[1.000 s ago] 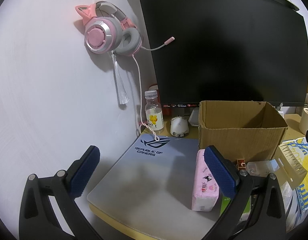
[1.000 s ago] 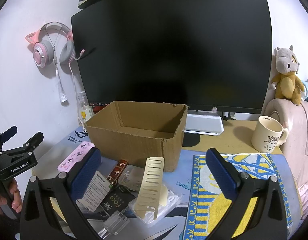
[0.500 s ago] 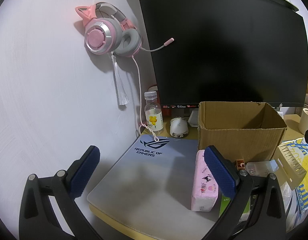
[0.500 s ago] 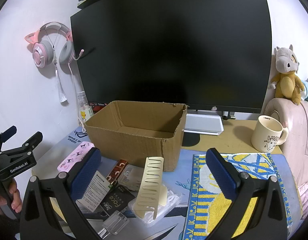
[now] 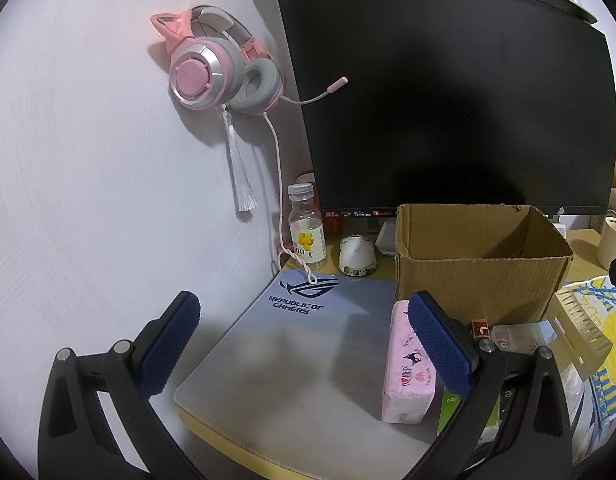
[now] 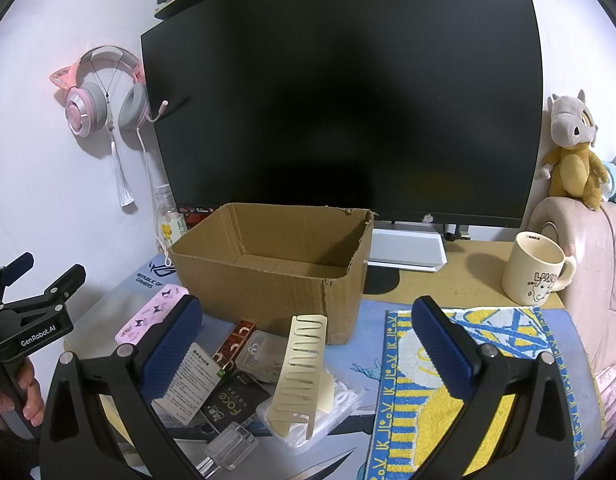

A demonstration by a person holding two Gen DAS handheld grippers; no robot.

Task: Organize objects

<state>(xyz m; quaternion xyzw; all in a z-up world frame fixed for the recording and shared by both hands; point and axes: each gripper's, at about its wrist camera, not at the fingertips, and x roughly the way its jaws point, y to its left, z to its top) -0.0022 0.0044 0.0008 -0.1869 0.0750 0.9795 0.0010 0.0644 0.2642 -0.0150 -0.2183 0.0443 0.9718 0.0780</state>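
Note:
An open, empty cardboard box (image 6: 267,280) stands mid-desk before the monitor; it also shows in the left wrist view (image 5: 480,276). In front of it lie a pink tissue pack (image 6: 151,314) (image 5: 408,364), a cream comb-like rack (image 6: 301,368), a small brown box (image 6: 233,342), clear plastic cases (image 6: 231,446), a black "Face" packet (image 6: 231,402) and a white leaflet (image 6: 187,388). My right gripper (image 6: 308,348) is open and empty above this clutter. My left gripper (image 5: 303,344) is open and empty over the grey mouse pad (image 5: 299,360), left of the tissue pack.
A large dark monitor (image 6: 340,120) fills the back. Pink headphones (image 5: 211,76) hang on the left wall. A bottle (image 5: 305,232) and white mouse (image 5: 356,256) stand behind the pad. A cream mug (image 6: 536,268), yellow-blue towel (image 6: 480,360) and plush toy (image 6: 572,152) are right.

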